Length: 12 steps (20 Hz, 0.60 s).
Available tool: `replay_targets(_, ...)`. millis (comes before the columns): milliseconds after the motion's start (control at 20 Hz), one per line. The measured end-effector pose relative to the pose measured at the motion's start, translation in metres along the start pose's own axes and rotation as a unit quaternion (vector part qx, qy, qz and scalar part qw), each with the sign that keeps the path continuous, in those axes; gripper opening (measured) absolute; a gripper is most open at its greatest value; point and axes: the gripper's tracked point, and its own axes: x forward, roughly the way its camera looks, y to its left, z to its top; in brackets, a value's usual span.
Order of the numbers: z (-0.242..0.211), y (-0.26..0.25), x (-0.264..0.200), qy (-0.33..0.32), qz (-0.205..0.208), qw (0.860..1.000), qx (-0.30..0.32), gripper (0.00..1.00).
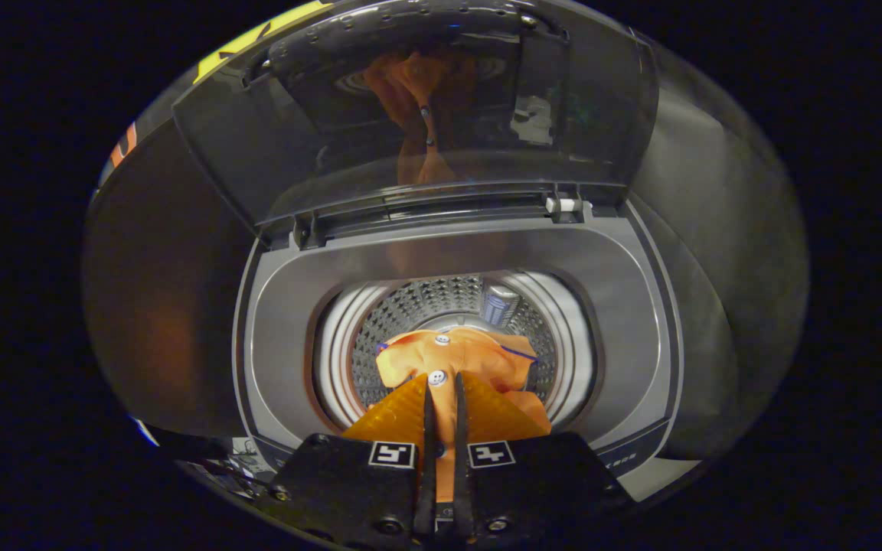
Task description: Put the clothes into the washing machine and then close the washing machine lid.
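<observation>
While hanging over the open top-loader, the gripper is keeping its two fingers drawn to a narrow slit, with a strip of orange cloth showing in the gap between them; both fingers appear to be pressing on that fold. At far left, a dark wall of the booth is standing beside the washing machine, whose grey top deck is ringing the round opening. Moving right, the steel drum is showing its perforated wall beyond the fingertips, with open room around the cloth on the left, far and right sides. The orange garment, with white buttons and a thin dark trim, is bunching just ahead of the fingertips and drooping down inside the drum's mouth, spreading a little to the right of the fingers. Farther back, the lid is standing raised on its hinge, its glossy panel mirroring the orange cloth.
</observation>
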Motion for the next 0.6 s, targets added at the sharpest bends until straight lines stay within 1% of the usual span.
replay_targets(100,0.001,0.001,-0.001,0.0,0.005,1.0,-0.004,0.17)
replay_targets(150,0.004,0.001,0.001,-0.01,0.003,1.0,-0.006,0.24)
replay_targets(200,0.006,0.001,0.002,-0.024,0.003,1.0,-0.01,0.36)
replay_targets(300,0.01,-0.007,0.0,-0.036,-0.016,0.999,-0.015,0.62)
replay_targets(400,0.008,-0.005,-0.001,-0.034,-0.013,0.999,-0.01,0.88)
replay_targets(600,0.004,-0.007,-0.002,-0.03,-0.013,0.999,-0.005,0.88)
